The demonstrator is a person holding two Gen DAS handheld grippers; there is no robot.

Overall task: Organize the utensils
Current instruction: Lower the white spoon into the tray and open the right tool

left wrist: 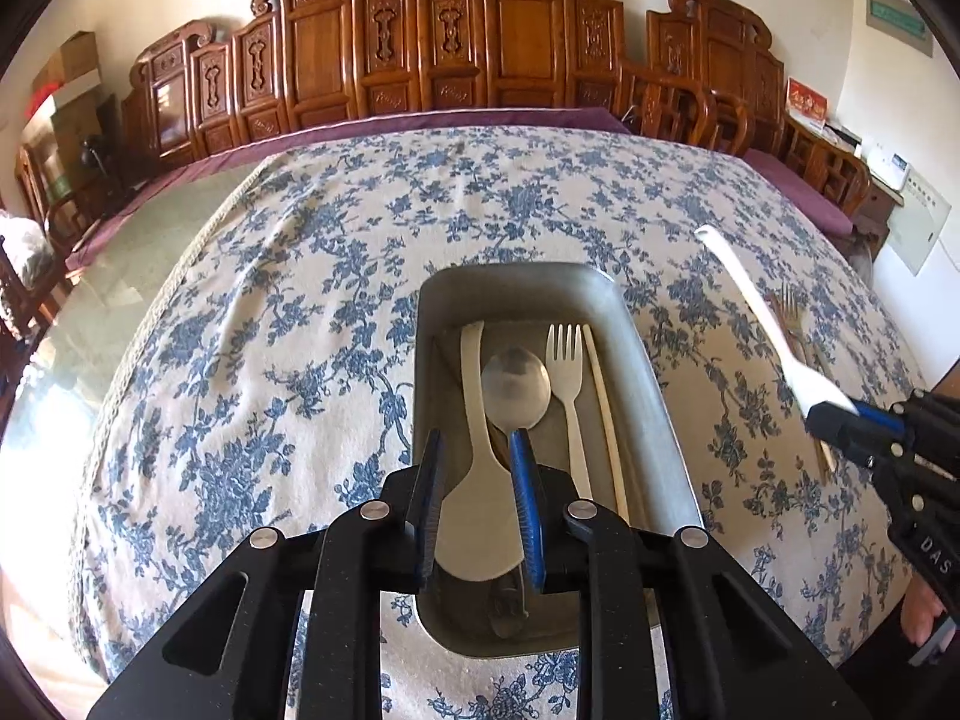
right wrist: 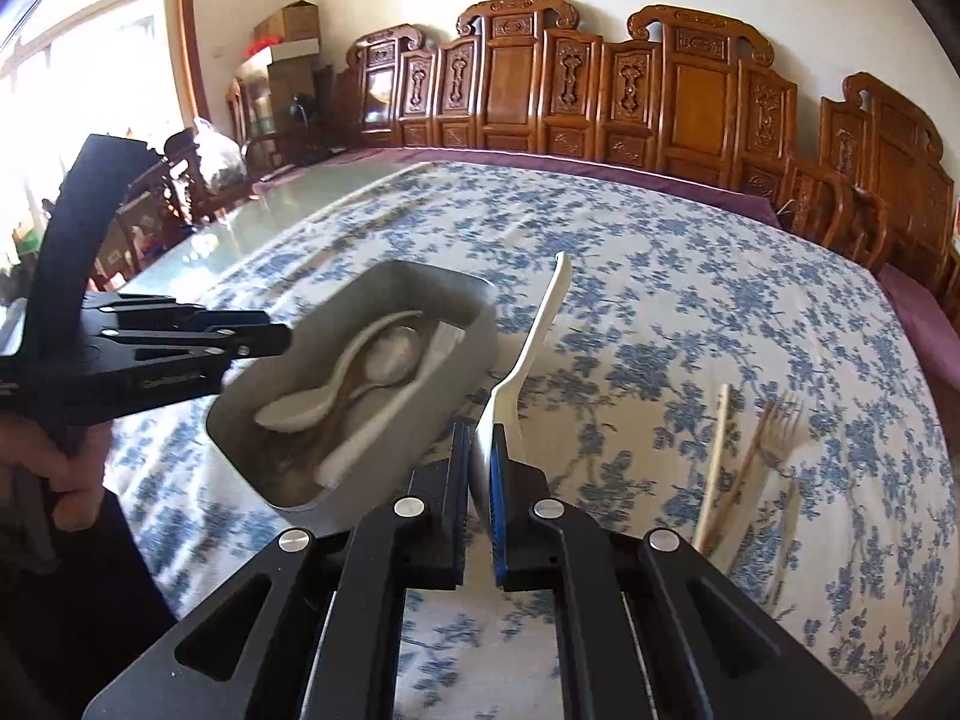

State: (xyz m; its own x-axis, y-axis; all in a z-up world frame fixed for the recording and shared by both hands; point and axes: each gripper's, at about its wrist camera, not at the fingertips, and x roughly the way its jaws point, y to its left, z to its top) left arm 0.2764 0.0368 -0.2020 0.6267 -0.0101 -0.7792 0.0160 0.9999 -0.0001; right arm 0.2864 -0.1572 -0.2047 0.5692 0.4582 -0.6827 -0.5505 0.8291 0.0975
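1. Your right gripper (right wrist: 480,468) is clamped on the wide end of a white spatula (right wrist: 540,324). Its long axis runs forward and upward from the pads, handle tip pointing away from you, above the cloth (right wrist: 660,276) just right of the tray (right wrist: 474,354).
2. In the left view the same spatula (left wrist: 756,312) slants from the right gripper (left wrist: 840,420) up toward the far left, held in the air clear of the tray (left wrist: 654,396).
3. Your left gripper (left wrist: 480,450) hovers over the tray's near end with its fingers (left wrist: 525,480) set apart, gripping nothing; a spatula blade shows through the gap.
4. Tray contents, counted: one white spatula (left wrist: 474,438), one metal spoon (left wrist: 516,387), one white fork (left wrist: 567,384), one pale chopstick (left wrist: 606,420). All four lie lengthwise along the tray. The spoon bowl and fork tines point to the far end, the spatula's blade to the near end.
5. On the cloth to the right lie one wooden fork (right wrist: 774,426) and one chopstick (right wrist: 717,456), close together, both running roughly near to far, fork tines at the far end. The right gripper hides their near ends in the left view.
6. Writing: the letters "DAS" show on the right gripper's body in the left view. Other print on the grippers and the wall is too small to read.
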